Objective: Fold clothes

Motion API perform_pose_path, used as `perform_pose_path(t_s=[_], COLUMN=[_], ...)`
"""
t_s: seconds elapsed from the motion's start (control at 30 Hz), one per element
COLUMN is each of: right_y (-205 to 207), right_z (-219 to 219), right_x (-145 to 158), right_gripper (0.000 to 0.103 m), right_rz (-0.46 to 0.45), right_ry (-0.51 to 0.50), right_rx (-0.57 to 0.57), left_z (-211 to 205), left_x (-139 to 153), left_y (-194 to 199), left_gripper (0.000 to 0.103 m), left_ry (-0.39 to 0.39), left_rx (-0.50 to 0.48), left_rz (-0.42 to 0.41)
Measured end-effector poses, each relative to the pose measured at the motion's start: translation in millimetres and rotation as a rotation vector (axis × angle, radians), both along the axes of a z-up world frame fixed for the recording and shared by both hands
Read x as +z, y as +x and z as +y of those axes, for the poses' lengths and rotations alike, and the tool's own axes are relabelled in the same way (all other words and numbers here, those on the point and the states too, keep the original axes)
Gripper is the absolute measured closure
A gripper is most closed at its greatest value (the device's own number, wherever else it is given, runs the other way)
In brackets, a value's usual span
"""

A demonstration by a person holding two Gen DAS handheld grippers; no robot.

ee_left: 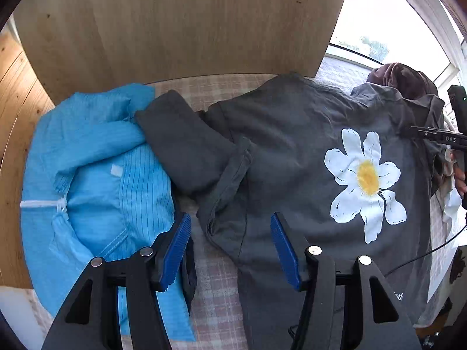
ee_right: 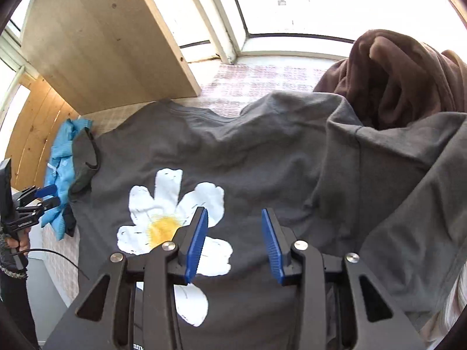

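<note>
A dark grey T-shirt (ee_left: 292, 151) with a white and yellow daisy print (ee_left: 366, 179) lies spread on the checked cloth. Its left sleeve (ee_left: 186, 145) sticks out over a blue garment. My left gripper (ee_left: 230, 233) is open just above the sleeve's hem, its blue pads holding nothing. In the right wrist view the same T-shirt (ee_right: 256, 157) fills the middle, and my right gripper (ee_right: 235, 233) hangs open over the daisy print (ee_right: 172, 213), empty. The shirt's right side is draped up over a brown heap. The left gripper (ee_right: 43, 197) shows small at that view's left edge.
A crumpled light blue striped garment (ee_left: 96, 180) lies to the left of the shirt. A brown fleece heap (ee_right: 402, 78) sits at the right. A wooden board (ee_left: 181, 23) stands behind the checked cloth (ee_left: 216, 285). Bright windows (ee_right: 292, 3) lie beyond. A hand (ee_right: 17, 242) grips the left tool.
</note>
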State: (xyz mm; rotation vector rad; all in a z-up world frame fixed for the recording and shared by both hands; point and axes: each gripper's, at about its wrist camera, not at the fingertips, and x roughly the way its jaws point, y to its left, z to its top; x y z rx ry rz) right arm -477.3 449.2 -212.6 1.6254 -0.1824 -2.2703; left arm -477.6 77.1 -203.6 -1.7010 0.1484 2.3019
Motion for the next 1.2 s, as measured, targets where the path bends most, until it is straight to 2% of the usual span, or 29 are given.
perform_pose_path(t_s=[0.1, 0.17, 0.2, 0.23, 0.27, 0.3, 0.37, 0.43, 0.53, 0.6, 0.7, 0.8, 0.87, 0.9, 0.93, 1.03, 1.07, 1.17, 1.2], right_y=[16.0, 22.8, 24.9, 27.0, 27.5, 27.6, 21.4, 10.0, -17.9, -38.4, -62.1, -77.3, -87.2, -92.3, -96.2, -103.5, -101.8, -87.8, -82.9], right_z=[-24.5, -41.6, -50.9, -60.2, -69.7, -79.2, -101.7, -126.1, -171.4, -203.5, -248.0, -283.4, -292.4, -296.4, -296.4, -292.9, -292.5, -301.5, -306.1], right_x=[13.9, 16.3, 16.4, 16.5, 16.2, 15.7, 12.4, 8.1, -2.5, -15.7, -39.0, -61.1, -72.9, -78.7, -79.7, -75.9, -69.8, -41.4, -32.2], right_gripper=[0.061, 0.061, 0.061, 0.061, 0.061, 0.061, 0.061, 0.061, 0.061, 0.061, 0.061, 0.075, 0.082, 0.089, 0.094, 0.092, 0.091, 0.085, 0.078], right_rz=[0.007, 0.004, 0.003, 0.002, 0.004, 0.007, 0.016, 0.021, 0.036, 0.033, 0.007, 0.000, -0.007, -0.011, -0.014, -0.039, -0.033, -0.028, -0.035], right_ry=[-0.013, -0.011, -0.011, -0.011, -0.007, -0.003, 0.013, 0.014, 0.018, 0.038, 0.012, 0.050, 0.099, 0.123, 0.131, 0.157, 0.166, 0.038, -0.012], right_rx=[0.038, 0.069, 0.088, 0.106, 0.123, 0.140, 0.170, 0.201, 0.259, 0.284, 0.331, 0.366, 0.344, 0.331, 0.320, 0.287, 0.280, 0.330, 0.351], left_z=[26.0, 39.0, 42.1, 42.1, 37.6, 27.6, 7.0, -21.5, -68.0, -89.7, -112.0, -131.4, -146.1, -153.6, -160.0, -170.5, -173.5, -177.1, -178.1], left_x=[-14.3, -31.4, -38.2, -42.7, -43.4, -38.7, -28.7, -12.7, 3.4, 8.4, 11.6, 6.9, 0.7, -4.1, -9.4, -22.3, -25.6, -29.2, -27.3], left_y=[-26.9, -39.2, -43.3, -46.6, -49.3, -49.8, -50.5, -46.4, -36.7, -25.5, -9.9, -5.6, -1.8, 0.3, 2.4, 10.7, 14.4, 23.6, 25.9], left_gripper=[0.048, 0.049, 0.052, 0.072, 0.102, 0.099, 0.101, 0.101, 0.101, 0.101, 0.101, 0.101, 0.100, 0.100, 0.100, 0.098, 0.095, 0.084, 0.083], left_ry=[-0.067, -0.161, -0.175, -0.165, -0.134, -0.086, 0.003, 0.070, 0.231, 0.275, 0.334, 0.423, 0.501, 0.537, 0.555, 0.531, 0.525, 0.458, 0.442], left_rx=[-0.105, -0.170, -0.195, -0.211, -0.206, -0.179, -0.123, -0.051, 0.061, 0.098, 0.130, 0.176, 0.235, 0.271, 0.305, 0.363, 0.366, 0.364, 0.360], left_rz=[0.011, 0.023, 0.024, 0.017, 0.014, 0.031, 0.071, 0.146, 0.189, 0.204, 0.237, 0.244, 0.249, 0.244, 0.236, 0.211, 0.197, 0.170, 0.167])
